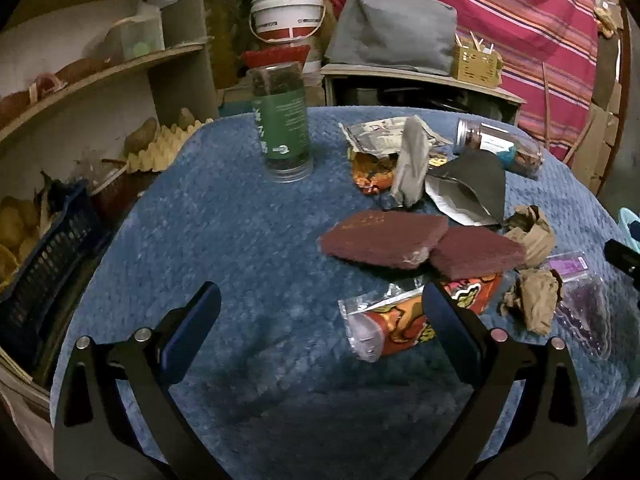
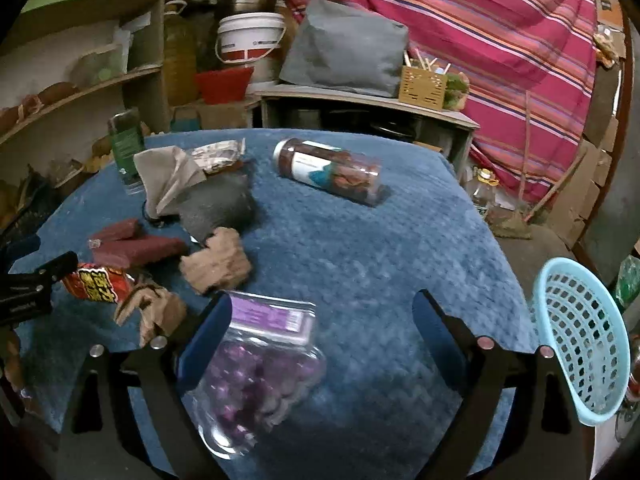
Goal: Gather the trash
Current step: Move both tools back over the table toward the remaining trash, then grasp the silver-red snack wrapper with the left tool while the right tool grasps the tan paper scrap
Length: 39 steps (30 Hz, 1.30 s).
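**Both grippers open above a littered blue counter**

The left gripper (image 1: pixel 320 312) hangs with its two dark-blue padded fingers spread wide and nothing between them, over bare blue plush cloth covering the counter (image 1: pixel 240 220). Its right finger overlaps, in the left wrist view, a crumpled orange-and-red snack wrapper with a clear torn end (image 1: pixel 404 320) lying flat on the cloth; whether they touch cannot be told.

The right gripper (image 2: pixel 322 314) is likewise wide open and holds nothing. A clear plastic pouch of purple beads with a purple label (image 2: pixel 260 364) lies on the cloth partly between its fingers, close against the left one.

The rest of the trash sits in a loose cluster towards the middle of the counter. Two maroon rectangular scouring pads (image 1: pixel 384 240) lie side by side, touching at a corner. Beyond them are a grey-and-silver foil pouch, torn open (image 1: pixel 468 188), a second orange wrapper (image 1: pixel 372 172) and a pale crumpled paper standing upright (image 1: pixel 412 160). Two crumpled brown paper wads (image 1: pixel 532 300) lie to the right of the pads, one nearer and one further back.

A tall clear plastic jar with a green label and red lid (image 1: pixel 282 120) stands upright near the far left edge. A second clear jar with a silver cap and dark contents (image 2: pixel 328 170) lies on its side at the far right of the cloth.

A light-blue perforated plastic basket (image 2: pixel 580 344) sits just off the counter's right edge, tilted with its opening towards the counter.
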### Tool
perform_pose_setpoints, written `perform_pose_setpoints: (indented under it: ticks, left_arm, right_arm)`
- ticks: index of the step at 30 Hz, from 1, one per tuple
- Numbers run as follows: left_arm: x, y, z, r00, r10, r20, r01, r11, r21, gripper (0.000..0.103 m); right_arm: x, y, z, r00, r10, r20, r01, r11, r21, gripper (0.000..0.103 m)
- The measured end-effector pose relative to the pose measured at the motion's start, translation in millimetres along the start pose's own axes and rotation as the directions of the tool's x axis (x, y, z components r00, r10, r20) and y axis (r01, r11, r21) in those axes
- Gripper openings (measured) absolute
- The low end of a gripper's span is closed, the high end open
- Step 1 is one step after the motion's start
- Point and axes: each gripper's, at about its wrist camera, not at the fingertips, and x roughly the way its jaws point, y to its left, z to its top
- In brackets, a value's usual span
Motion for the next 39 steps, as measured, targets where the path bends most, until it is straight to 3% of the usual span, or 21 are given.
perform_pose_setpoints:
  ticks: [12,20,21,26,30,32,35,39]
  left_arm:
    - [7,19,2,1.0,-0.014,-0.014,0.013,0.999,-0.05,0.097]
    - [13,18,-2,0.997,-0.065,-0.039,0.062,0.996,-0.058,0.097]
    - [13,17,-3,0.996,-0.077,-0.039,0.075,0.996,-0.055,0.097]
    - [12,12,-5,0.993,-0.108,-0.037,0.106,0.993,-0.044,0.097]
    - [11,10,-5,0.991,-0.13,-0.034,0.128,0.991,-0.041,0.097]
    - [9,10,-5,0.99,-0.14,-0.031,0.139,0.989,-0.041,0.097]
    - [7,7,-6,0.988,-0.153,-0.022,0.152,0.988,-0.029,0.097]
    - [5,-2,-8,0.985,-0.172,-0.027,0.172,0.985,0.007,0.097]
  right_arm:
    - [45,41,20,0.998,0.039,-0.051,-0.041,0.998,-0.047,0.09]
    - [63,53,20,0.995,0.055,-0.088,-0.061,0.996,-0.065,0.087]
    - [64,54,19,0.993,0.069,-0.091,-0.075,0.995,-0.067,0.084]
    - [65,59,17,0.982,0.154,-0.107,-0.162,0.984,-0.071,0.049]
    - [60,58,18,0.98,0.179,-0.086,-0.186,0.979,-0.077,0.037]
    - [54,54,21,0.981,0.182,-0.065,-0.187,0.98,-0.07,0.02]
    - [49,42,26,0.983,0.176,-0.05,-0.179,0.982,-0.056,0.01]
    - [44,25,27,0.985,0.164,-0.043,-0.166,0.986,-0.033,0.006]
